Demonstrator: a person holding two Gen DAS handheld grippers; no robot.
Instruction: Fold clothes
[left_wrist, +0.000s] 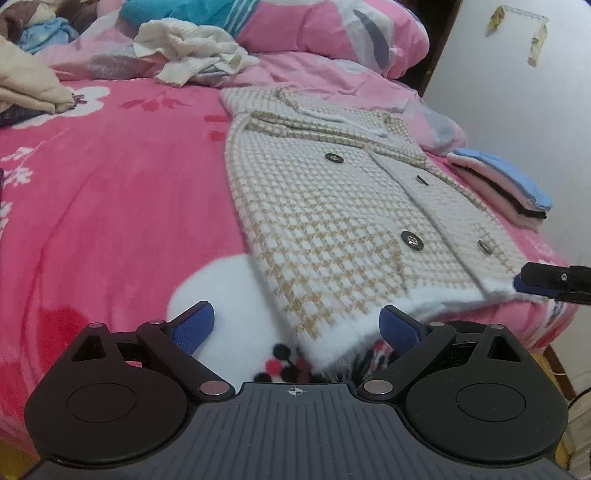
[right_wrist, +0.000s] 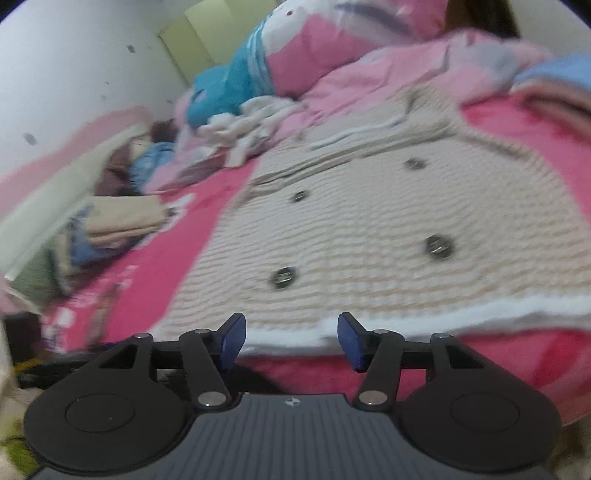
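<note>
Both tongs sit at the near edge of the bed (left_wrist: 110, 206), at the hem end of the checked cardigan (left_wrist: 332, 206), and neither holds anything. The left tongs (left_wrist: 297, 325) stand wide, their blue pads either side of the fuzzy white hem (left_wrist: 332, 343), which hangs just ahead of them and slightly toward their right finger without being pressed. The right tongs (right_wrist: 291, 341) are parted about halfway, with the hem's white band just beyond their tips and no cloth between the pads; seen from the left wrist, they reach in at the hem's far right corner.

From either pair the cardigan runs straight away: its long axis goes from the hem nearest the tongs, past the dark buttons (left_wrist: 412, 240), to the collar (left_wrist: 295, 110) at the far end. The left tongs appear nearer the hem's left corner, the right nearer the right, so a lengthwise fold would probably carry the hem forward toward the collar.

Beyond the right side of the cardigan lies a stack of folded clothes (left_wrist: 506, 188); farther off, a crumpled cream garment (left_wrist: 192, 51) and the pink quilt (left_wrist: 332, 33).
</note>
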